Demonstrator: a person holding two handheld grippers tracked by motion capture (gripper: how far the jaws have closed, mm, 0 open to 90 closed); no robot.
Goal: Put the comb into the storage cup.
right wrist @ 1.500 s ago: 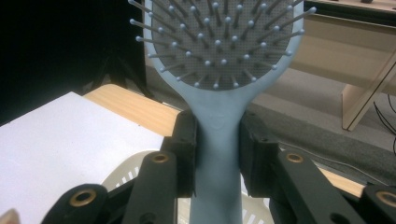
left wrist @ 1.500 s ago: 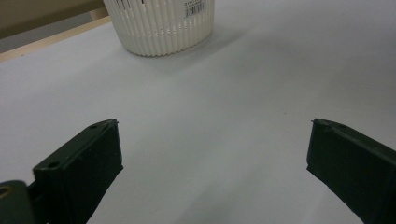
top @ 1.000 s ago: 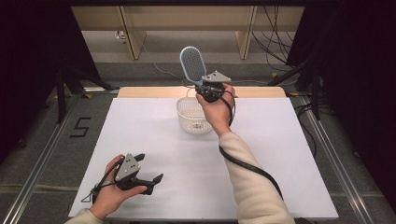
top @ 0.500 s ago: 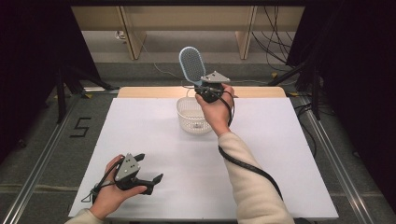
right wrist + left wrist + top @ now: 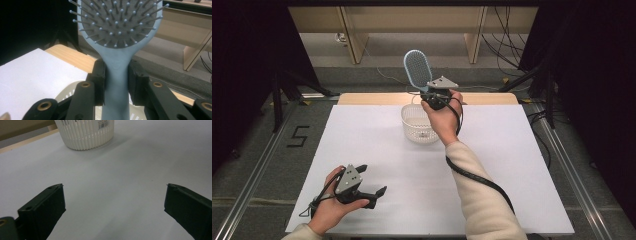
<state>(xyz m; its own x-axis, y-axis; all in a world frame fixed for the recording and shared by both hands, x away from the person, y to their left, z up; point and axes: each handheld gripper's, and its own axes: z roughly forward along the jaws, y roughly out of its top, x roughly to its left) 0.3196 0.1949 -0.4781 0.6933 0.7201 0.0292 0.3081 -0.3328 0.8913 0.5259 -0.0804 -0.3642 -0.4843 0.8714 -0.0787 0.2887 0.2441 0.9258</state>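
Two jaws of the right gripper [image 5: 116,80] pinch the neck of a pale blue paddle hairbrush [image 5: 117,37], one pad on either side of the handle just below the bristled head. In the high view the right gripper [image 5: 432,95] is raised above the far rim of a white slatted plastic basket [image 5: 418,124], and the hairbrush [image 5: 417,70] stands nearly upright, head uppermost and leaning slightly to the left, its long axis running from the jaws up and away from the table.

The relation that matters is vertical: the basket lies directly below and slightly nearer the person than the brush, so by my reading the coming move is a lowering or tipping of the brush into it, handle first. The right hand [image 5: 443,117] is by far the nearer one; its forearm reaches forward across the white tabletop [image 5: 362,145] with the wrist bent back so that the gripper points up.

The left gripper [image 5: 362,186] rests low near the front left part of the table, well apart from the basket, held in the left hand [image 5: 332,207]. In the left gripper view its jaws stand spread wide with nothing between them, pointed across bare tabletop toward the basket [image 5: 85,135] farther off.
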